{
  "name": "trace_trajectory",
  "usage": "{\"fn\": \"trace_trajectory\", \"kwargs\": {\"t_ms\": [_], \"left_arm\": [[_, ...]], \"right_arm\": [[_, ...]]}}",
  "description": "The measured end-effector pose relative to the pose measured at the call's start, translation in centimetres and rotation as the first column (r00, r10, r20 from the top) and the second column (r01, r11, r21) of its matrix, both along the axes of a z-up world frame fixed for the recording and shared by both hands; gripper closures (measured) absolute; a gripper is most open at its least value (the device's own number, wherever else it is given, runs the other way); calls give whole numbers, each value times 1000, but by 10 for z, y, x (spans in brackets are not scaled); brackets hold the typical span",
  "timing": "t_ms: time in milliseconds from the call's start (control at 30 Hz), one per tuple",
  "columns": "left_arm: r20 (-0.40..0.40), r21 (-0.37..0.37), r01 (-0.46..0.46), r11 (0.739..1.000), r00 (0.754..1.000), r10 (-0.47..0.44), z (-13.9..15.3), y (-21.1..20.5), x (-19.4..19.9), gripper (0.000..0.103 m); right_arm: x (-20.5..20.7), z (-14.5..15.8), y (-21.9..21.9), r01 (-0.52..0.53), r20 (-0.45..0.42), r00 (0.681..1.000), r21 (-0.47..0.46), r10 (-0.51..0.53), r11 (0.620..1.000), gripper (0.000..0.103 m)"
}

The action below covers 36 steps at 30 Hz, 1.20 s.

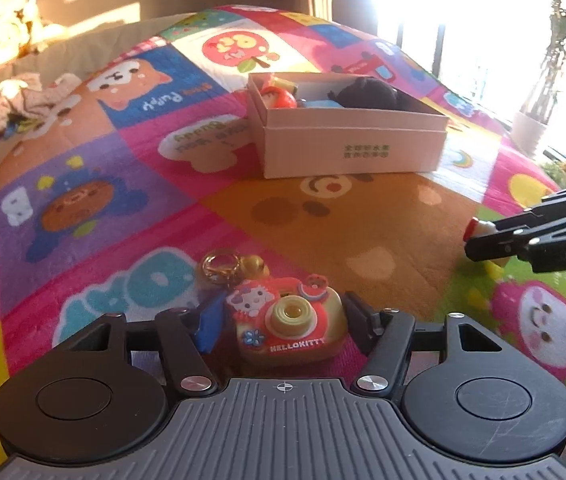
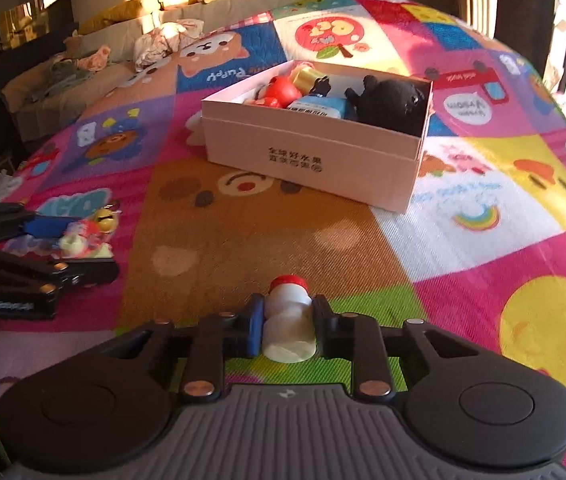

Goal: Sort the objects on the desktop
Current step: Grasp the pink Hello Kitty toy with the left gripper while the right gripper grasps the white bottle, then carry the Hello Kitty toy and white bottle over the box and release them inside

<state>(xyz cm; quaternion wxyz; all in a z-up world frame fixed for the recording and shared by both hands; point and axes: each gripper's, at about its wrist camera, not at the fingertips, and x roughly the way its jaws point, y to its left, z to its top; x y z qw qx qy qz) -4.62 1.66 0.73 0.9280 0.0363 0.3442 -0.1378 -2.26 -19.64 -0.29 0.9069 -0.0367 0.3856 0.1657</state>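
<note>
Bottle [image 2: 287, 322] first: a small white plastic bottle with a red cap, lying with the cap pointing away, is clamped across its body between the pads of the right gripper [image 2: 287, 326], low over the patchwork play mat [image 2: 463, 240]. It looks light and rigid, with smooth, rounded sides, so I judge it could twist or squirt out of a pinch; the narrowing near the middle, where the pads now sit, seems the surest place to hold it. The Hello Kitty toy camera keychain [image 1: 289, 322] lies on the mat between the fingers of the left gripper [image 1: 283, 320], whose jaws stand partly apart; whether the blue pad [image 1: 207, 330] already touches the toy I cannot tell. That toy looks like hard moulded plastic, light, with a loose gold clasp and bell [image 1: 235, 266] that will dangle, so its flat sides are the better purchase. The white cardboard box [image 2: 311, 152], well beyond both, is the likely destination. The right wrist view looks down into it and shows a black plush toy [image 2: 393, 98], a blue carton and red figures; the left wrist view sees the box from lower down, with less of its contents, and catches the right gripper side-on with the red cap poking out ahead of its tips.
</note>
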Motion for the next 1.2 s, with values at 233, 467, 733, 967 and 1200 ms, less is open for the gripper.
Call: {"fn": "trace_trajectory", "kwargs": {"t_ms": [233,467,733,967,1200], "left_arm": [[79,16,62,998,995,-63,34,-2,-17,36],[420,79,103,992,898,-127,125,-27,7,36],[376,3,160,987,915,-149,113,-94,109,35],[282,-95,154,984,952,-121,81,-82,130,8],[123,-106,20,994,992,-7,35,-22,92,5]], "right_arm": [[-23,33,-4,-62,56,997,41,60,997,78],[-33,133,-24,-67,364,931,87,31,994,78],[-15,173,-49,30,493,865,135,-94,990,78],[17,170,-60,80,437,889,144,-136,986,78],[79,141,-49,61,311,943,191,-119,980,78]]}}
